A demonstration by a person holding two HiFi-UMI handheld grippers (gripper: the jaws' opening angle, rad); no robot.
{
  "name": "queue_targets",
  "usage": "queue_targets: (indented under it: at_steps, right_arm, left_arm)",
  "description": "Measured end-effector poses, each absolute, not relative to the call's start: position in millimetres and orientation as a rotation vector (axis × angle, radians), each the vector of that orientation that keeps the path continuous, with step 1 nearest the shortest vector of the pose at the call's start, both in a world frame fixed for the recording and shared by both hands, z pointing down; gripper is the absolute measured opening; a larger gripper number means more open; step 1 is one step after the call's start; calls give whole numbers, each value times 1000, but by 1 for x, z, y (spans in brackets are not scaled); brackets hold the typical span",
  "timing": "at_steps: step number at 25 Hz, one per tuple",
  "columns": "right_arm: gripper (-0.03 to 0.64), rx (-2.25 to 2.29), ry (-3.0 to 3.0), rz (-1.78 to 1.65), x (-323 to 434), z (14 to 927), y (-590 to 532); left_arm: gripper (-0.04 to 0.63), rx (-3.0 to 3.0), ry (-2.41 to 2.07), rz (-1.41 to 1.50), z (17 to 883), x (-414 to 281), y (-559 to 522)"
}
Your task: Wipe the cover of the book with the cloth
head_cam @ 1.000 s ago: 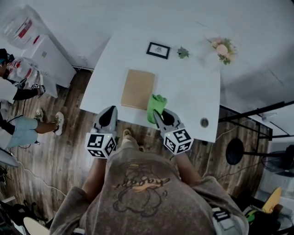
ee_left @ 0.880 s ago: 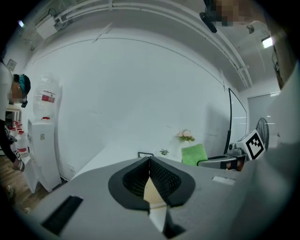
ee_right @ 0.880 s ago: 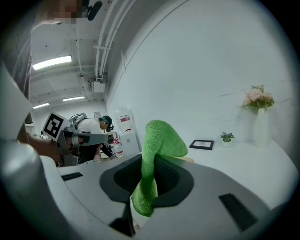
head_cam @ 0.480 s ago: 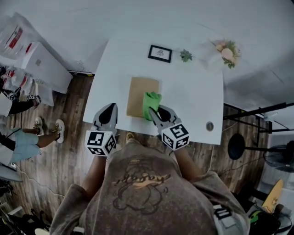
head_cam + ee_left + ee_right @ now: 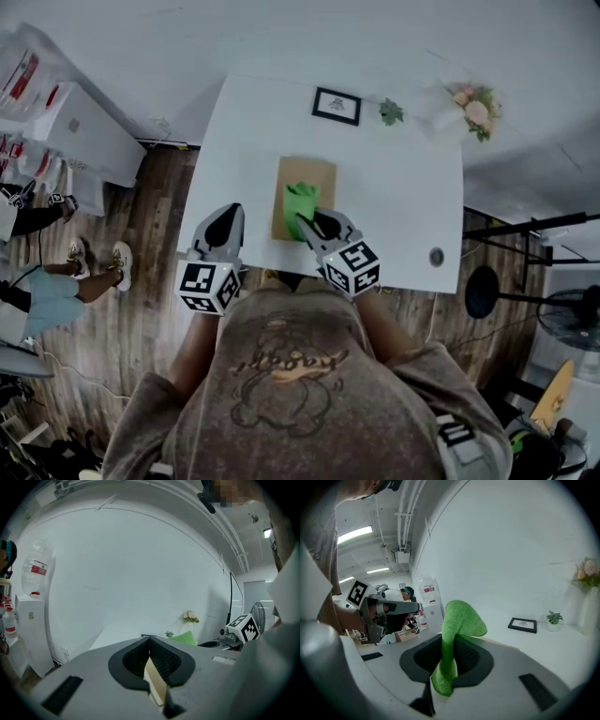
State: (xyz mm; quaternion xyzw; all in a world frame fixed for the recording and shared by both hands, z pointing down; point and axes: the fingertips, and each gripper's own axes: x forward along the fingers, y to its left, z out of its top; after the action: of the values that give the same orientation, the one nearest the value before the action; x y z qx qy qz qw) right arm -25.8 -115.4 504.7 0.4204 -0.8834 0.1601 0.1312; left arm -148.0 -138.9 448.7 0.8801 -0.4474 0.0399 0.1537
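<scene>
At the far left a person (image 5: 42,281) stood on the wooden floor (image 5: 141,319), near a white cabinet (image 5: 80,131). The left gripper (image 5: 225,220) hung over the near left corner of the white table (image 5: 403,206). Its jaws were pressed together with nothing between them, and it was apart from the book. The brown book (image 5: 321,176) lay flat on the table toward the front edge, its long side running away from the wearer. A green cloth (image 5: 300,199) sat bunched over the near half of the cover, pinched between the jaws of the right gripper (image 5: 307,223), which reached in over the book's near edge. In the right gripper view the cloth rose out of the clamped jaws and folded over at its top. Behind the book, close to the wall, stood a small framed picture (image 5: 337,105), then a little green plant (image 5: 391,112), then a vase of flowers (image 5: 476,105) by the far right corner. A small round grommet (image 5: 436,256) sat in the table's near right part
</scene>
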Motion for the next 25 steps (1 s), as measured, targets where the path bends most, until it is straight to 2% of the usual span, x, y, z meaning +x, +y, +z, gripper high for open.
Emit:
queue_targets:
  at_steps: [25]
  right_arm:
    - [63,672,-2404,391,-62,612,-127]
  left_arm:
    - [5,2341,-1521,94,463,-158,-146]
